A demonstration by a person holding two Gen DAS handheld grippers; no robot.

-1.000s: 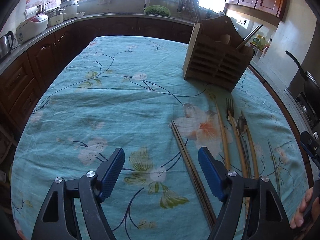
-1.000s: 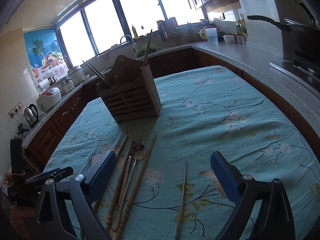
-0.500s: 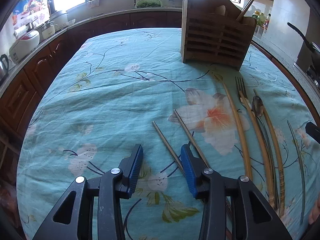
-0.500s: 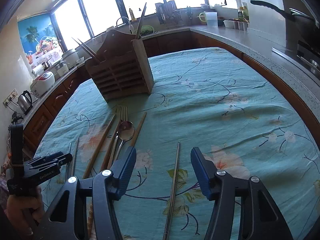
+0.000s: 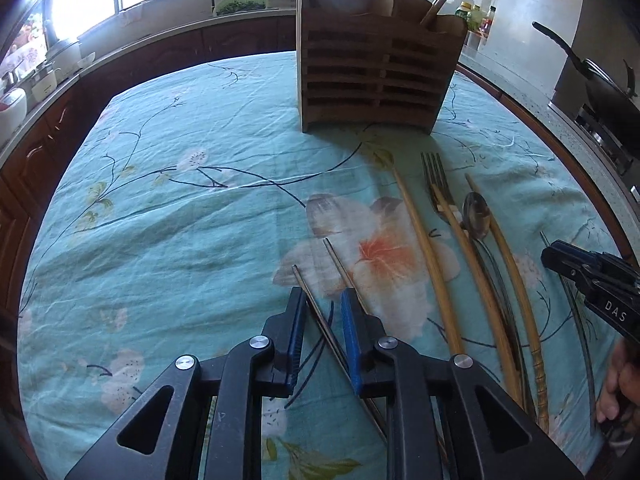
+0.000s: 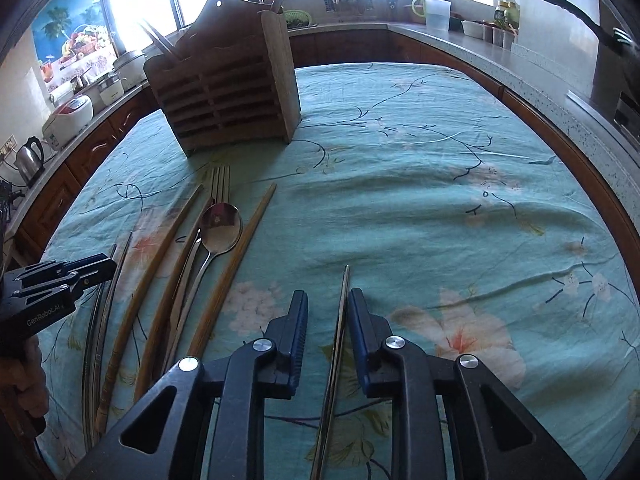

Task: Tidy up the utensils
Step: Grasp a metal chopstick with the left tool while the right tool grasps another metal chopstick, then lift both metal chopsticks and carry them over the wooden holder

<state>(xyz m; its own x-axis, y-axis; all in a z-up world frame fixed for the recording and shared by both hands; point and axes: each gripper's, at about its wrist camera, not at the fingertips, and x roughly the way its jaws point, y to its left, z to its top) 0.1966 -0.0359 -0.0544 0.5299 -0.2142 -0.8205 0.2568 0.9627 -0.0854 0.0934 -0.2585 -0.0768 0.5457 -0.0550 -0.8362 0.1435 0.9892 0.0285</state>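
My left gripper [image 5: 323, 300] hangs low over the teal floral tablecloth [image 5: 180, 220], its jaws closing. One thin metal chopstick [image 5: 316, 312] lies between the pads with a gap still showing. Its twin [image 5: 334, 256] runs under the right finger. My right gripper [image 6: 327, 298] is also closing, with a single metal chopstick [image 6: 343, 292] between the pads and close to the right one. Between the two grippers lie wooden chopsticks [image 5: 420, 240], a fork [image 5: 436, 176] and a spoon [image 5: 476, 212]. The slatted wooden utensil holder [image 5: 376, 80] stands upright at the back with some sticks in it.
The right gripper [image 5: 568, 260] shows at the edge of the left wrist view, and the left gripper [image 6: 80, 272] in the right wrist view. Dark cabinets and a counter ring the table. A pan [image 5: 600, 76], a rice cooker [image 6: 68, 120] and a kettle [image 6: 28, 156] sit on the counter.
Both grippers have come down toward the cloth and narrowed from wide open to a small gap. Each now has a metal chopstick between its pads.
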